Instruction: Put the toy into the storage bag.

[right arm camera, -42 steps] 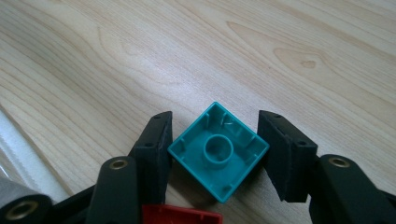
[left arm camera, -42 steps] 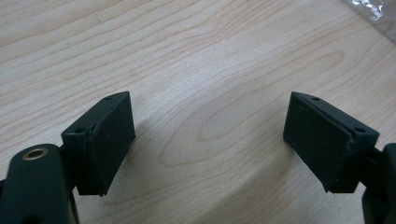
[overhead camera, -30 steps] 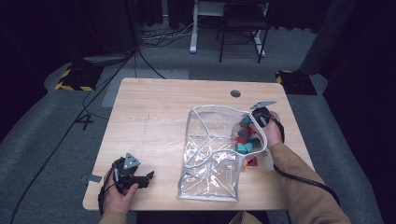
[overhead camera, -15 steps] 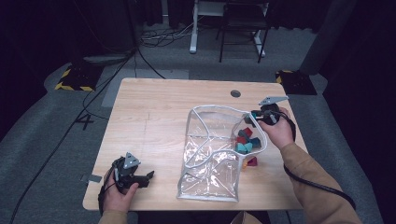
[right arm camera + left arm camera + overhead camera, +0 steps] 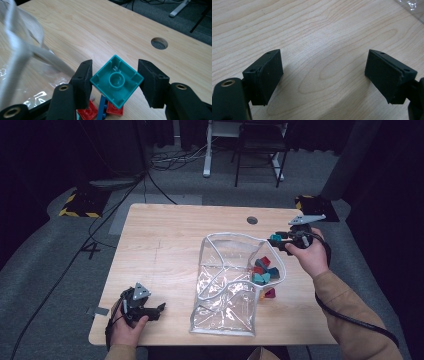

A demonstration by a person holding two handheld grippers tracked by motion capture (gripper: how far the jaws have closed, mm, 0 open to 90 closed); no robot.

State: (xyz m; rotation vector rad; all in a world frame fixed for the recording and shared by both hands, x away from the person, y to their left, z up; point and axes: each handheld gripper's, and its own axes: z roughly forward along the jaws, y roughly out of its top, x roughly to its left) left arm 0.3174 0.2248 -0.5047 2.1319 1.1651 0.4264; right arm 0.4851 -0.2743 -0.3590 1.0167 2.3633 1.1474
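My right gripper [image 5: 278, 240] is shut on a teal brick [image 5: 274, 238], held in the air over the right rim of a clear plastic bag [image 5: 225, 306]. In the right gripper view the teal brick [image 5: 116, 81] shows its hollow underside, pinched at two corners between the jaws of the right gripper [image 5: 114, 78]. A pile of teal, red and dark bricks [image 5: 263, 270] lies on the table at the bag's right side. My left gripper [image 5: 158, 309] rests open near the front left of the table; in the left gripper view the left gripper [image 5: 323, 73] has only bare wood between its jaws.
The wooden table [image 5: 170, 235] has a round cable hole [image 5: 252, 220] at the far right, also seen as the hole [image 5: 159, 43]. Red bricks [image 5: 87, 112] and a blue one [image 5: 101, 107] lie below the held brick. The bag's white rim [image 5: 20, 45] stands at left.
My right gripper has risen from the brick pile with the teal brick and drifted toward the far right. The left gripper has stayed in place.
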